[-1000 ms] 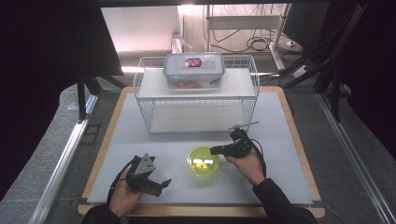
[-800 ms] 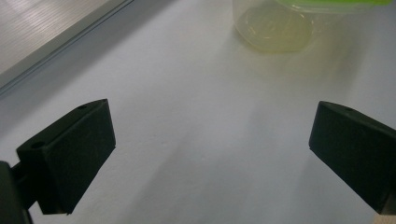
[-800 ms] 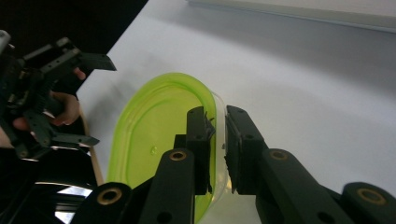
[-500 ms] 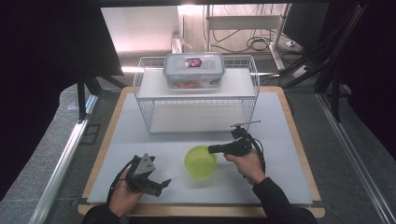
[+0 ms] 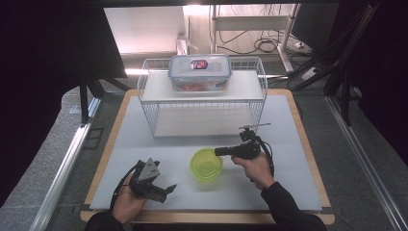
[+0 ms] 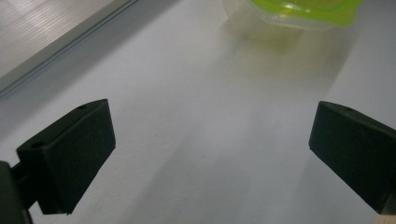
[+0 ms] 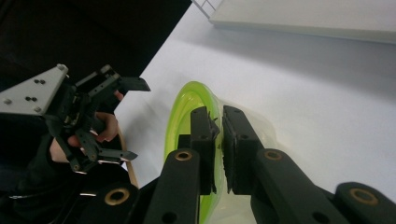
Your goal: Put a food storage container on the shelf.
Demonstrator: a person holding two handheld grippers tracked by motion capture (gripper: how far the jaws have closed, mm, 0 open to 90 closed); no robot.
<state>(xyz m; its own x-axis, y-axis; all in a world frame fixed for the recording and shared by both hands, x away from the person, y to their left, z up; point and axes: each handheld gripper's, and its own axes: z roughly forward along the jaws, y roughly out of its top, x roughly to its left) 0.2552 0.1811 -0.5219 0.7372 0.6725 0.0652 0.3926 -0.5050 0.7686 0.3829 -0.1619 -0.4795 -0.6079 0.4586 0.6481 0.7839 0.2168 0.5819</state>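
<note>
Green-lidded tub (image 5: 206, 164) is being held on the white mat (image 5: 298, 144), centre front, in front of the wire rack (image 5: 202, 103). Its right rim is being clamped by the right gripper (image 5: 222, 151): in the right gripper view the jaws are seen nearly together, pinching the lid edge (image 7: 184, 112) between them. Jaws have just been closing onto that rim.

Key relation: tub is lying at 9 o'clock from the right gripper, touching it; gripper's long axis is being kept level, pointing at 9 o'clock across the mat. Tub is round, so no long axis is to be considered.

Left gripper (image 5: 166, 188) is being rested at 7 o'clock from the tub, apart from it, jaws spread wide over bare mat; tub is seen ahead of it (image 6: 299, 11). Right hand is judged nearer, so any lift is expected from it.

Lidded box (image 5: 199, 72) is sitting on the rack, at 12 o'clock.
</note>
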